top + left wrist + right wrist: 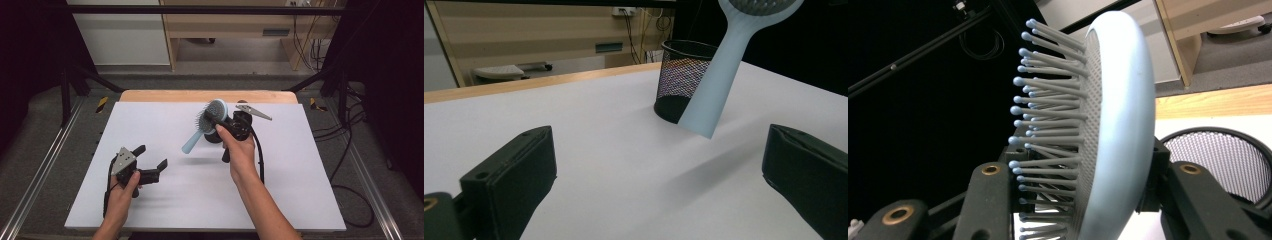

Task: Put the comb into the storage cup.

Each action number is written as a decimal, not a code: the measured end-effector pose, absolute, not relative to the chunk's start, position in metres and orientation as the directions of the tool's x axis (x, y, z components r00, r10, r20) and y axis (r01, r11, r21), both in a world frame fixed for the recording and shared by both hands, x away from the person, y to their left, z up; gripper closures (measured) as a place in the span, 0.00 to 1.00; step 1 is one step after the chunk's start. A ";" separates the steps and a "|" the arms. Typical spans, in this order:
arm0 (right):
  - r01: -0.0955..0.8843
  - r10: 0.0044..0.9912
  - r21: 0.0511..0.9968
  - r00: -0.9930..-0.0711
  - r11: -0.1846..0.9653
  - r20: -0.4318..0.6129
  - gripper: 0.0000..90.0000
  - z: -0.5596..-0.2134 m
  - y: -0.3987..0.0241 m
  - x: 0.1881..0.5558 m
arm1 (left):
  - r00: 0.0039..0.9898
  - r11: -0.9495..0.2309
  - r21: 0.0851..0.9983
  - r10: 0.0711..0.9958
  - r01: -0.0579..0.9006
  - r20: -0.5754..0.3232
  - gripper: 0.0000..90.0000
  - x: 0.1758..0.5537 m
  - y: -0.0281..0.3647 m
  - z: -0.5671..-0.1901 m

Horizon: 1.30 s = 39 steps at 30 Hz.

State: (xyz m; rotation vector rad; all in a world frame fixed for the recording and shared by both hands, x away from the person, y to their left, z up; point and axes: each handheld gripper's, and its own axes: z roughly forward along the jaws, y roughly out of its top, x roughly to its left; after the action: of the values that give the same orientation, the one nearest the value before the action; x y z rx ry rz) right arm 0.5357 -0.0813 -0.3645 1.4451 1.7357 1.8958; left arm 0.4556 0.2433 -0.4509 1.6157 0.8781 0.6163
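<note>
White table (165, 200), wooden shelving behind — left claw (151, 161) wide, empty; right claw (220, 121) on hairbrush (206, 124).

A white sheet (165, 127) covers most of the frame's middle in the high view, lying on a wooden table whose pale edge (200, 96) shows as a strip along the sheet's top. A black mesh cup (684, 75) stands on the sheet at centre right of the left gripper view, upright, its rim open; its round mouth also appears at lower right of the right gripper view. Above the table, at top centre of the high view, a light wooden desk (235, 25) stands on grey floor, with a white cabinet (122, 32) to its left. Black cables (312, 50) hang at upper right
</note>
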 end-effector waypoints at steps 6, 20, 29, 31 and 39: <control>0.434 0.689 0.845 -0.509 -0.312 0.516 0.61 -0.346 -0.081 0.545 | 0.571 -0.082 0.974 0.819 0.210 -0.054 0.02 0.457 0.244 -0.452; 0.394 0.708 0.848 -0.479 -0.355 0.519 0.61 -0.314 -0.085 0.577 | 0.566 -0.075 0.975 0.822 0.210 -0.058 0.02 0.458 0.247 -0.453; 0.373 0.724 0.846 -0.448 -0.381 0.524 0.61 -0.307 -0.101 0.589 | 0.559 -0.066 0.975 0.827 0.213 -0.066 0.02 0.458 0.250 -0.453; 0.375 0.730 0.845 -0.440 -0.381 0.524 0.61 -0.308 -0.104 0.591 | 0.559 -0.065 0.975 0.827 0.214 -0.067 0.02 0.458 0.250 -0.454; 0.368 0.743 0.845 -0.419 -0.388 0.523 0.61 -0.310 -0.116 0.596 | 0.558 -0.063 0.974 0.827 0.216 -0.070 0.02 0.458 0.251 -0.454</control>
State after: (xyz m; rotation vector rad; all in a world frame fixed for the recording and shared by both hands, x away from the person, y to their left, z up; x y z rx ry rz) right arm 0.5962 -0.1157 -0.3102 1.4978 1.5401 1.8766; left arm 0.4584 0.2505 -0.4538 1.5925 0.9044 0.6345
